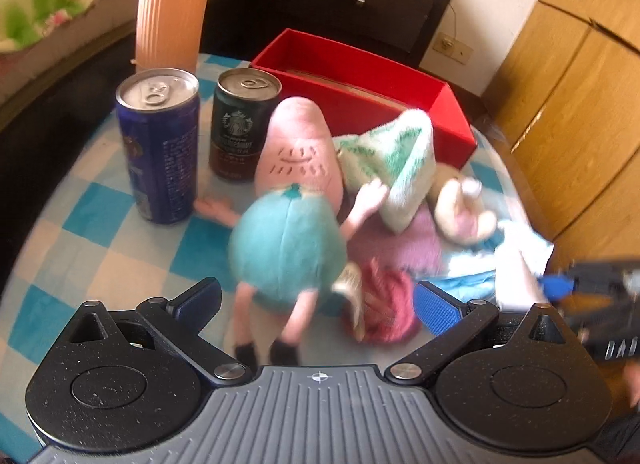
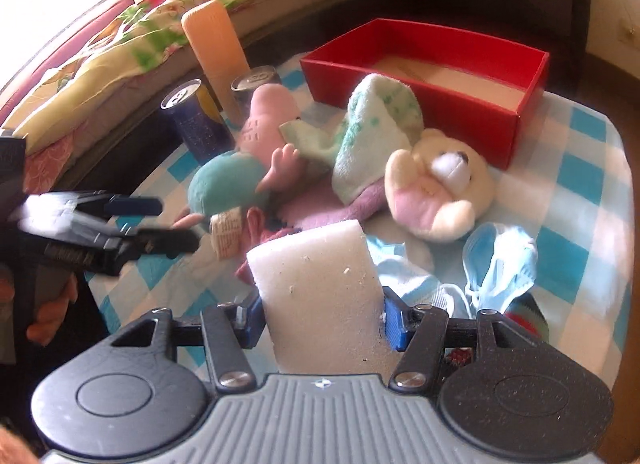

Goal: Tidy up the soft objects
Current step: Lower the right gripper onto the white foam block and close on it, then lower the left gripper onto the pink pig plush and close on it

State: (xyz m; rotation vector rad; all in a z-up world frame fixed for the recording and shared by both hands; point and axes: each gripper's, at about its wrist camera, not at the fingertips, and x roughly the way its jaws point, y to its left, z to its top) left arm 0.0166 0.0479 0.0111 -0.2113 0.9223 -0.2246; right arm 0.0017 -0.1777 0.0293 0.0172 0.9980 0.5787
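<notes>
My right gripper [image 2: 320, 318] is shut on a white foam sponge [image 2: 316, 284] and holds it above the near edge of the table. My left gripper [image 1: 318, 302] is open and empty, its jaws either side of a teal and pink plush doll [image 1: 286, 248]; it also shows in the right wrist view [image 2: 168, 224]. A pile of soft things lies in the middle: the doll [image 2: 228, 184], a green-white towel [image 2: 372, 132], a cream bear [image 2: 436, 192], a purple cloth [image 2: 316, 204] and a blue face mask [image 2: 500, 260]. An open red box [image 2: 436, 76] stands behind the pile.
A blue can [image 1: 160, 144], a dark Starbucks can [image 1: 240, 120] and a tall orange ribbed vase [image 1: 172, 8] stand at the left on the blue checked tablecloth [image 1: 100, 256]. A bed [image 2: 100, 44] lies to the left, a dark drawer unit [image 1: 360, 4] behind, a wooden cupboard [image 1: 580, 104] right.
</notes>
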